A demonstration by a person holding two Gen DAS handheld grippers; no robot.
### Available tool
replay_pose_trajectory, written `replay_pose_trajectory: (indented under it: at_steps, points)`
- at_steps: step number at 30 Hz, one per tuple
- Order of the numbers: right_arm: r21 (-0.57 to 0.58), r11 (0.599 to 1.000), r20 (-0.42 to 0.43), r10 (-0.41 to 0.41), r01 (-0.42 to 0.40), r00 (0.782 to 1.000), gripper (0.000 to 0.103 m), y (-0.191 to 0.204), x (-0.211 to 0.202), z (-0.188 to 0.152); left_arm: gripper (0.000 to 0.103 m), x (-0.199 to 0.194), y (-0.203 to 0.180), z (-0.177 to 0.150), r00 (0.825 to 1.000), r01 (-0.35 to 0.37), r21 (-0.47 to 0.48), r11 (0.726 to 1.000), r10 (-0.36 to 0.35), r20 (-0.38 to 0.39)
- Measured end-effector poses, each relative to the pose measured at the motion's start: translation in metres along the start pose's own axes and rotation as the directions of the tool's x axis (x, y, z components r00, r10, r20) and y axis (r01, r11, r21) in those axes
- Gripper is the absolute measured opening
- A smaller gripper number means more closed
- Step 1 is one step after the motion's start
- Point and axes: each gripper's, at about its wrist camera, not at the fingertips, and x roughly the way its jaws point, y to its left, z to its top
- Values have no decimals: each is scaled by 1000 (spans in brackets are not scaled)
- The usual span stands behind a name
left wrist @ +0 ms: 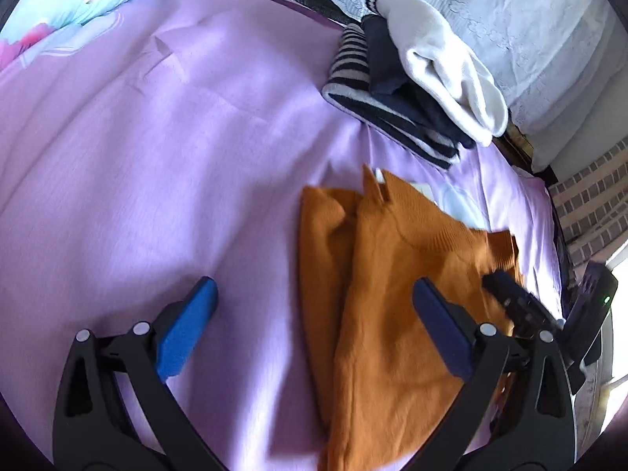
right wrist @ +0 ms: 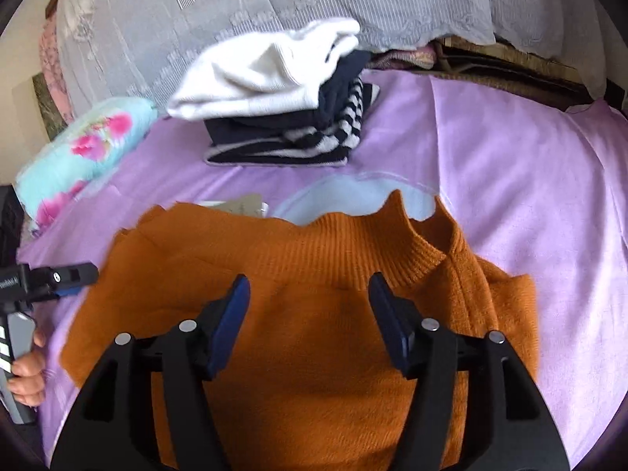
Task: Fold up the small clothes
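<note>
We find no text that we can read. The black body of the left tool (right wrist: 51,278), seen at the left edge of the right wrist view, carries a short line of pale lettering, too small and blurred for us to make out. A pale paper tag (right wrist: 245,206) peeks from behind the orange knitted sweater (right wrist: 333,314) on the bed; any print on it is illegible to us.
</note>
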Motion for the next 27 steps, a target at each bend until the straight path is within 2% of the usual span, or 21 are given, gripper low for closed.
replay_pose_trajectory:
  at_steps: [7, 12, 15, 18, 21, 27]
  points:
    - [-23, 1000, 40, 15, -14, 999, 63, 14, -24, -20, 101, -13, -8, -30, 996, 83, 18, 996, -82, -33]
    - [-20, 999, 58, 28, -27, 998, 63, 13, -43, -36, 101, -10, -12, -42, 983, 171, 20, 985, -169, -66]
    - [-12, 999, 66, 36, -35, 997, 63, 12, -51, -41, 101, -6, -6, -41, 975, 211, -15, 977, -211, -71]
    - [-1, 999, 70, 52, -52, 996, 63, 13, -53, -42, 101, -4, 2, -36, 952, 296, -63, 953, -300, -57]
    - [4, 999, 67, 53, -54, 996, 63, 13, -52, -43, 100, 4, -1, -23, 935, 349, -72, 934, -352, -42]
    - [57, 994, 63, 91, -94, 994, 64, 6, -48, -42, 100, 27, -6, -4, 924, 375, -55, 925, -378, -54]
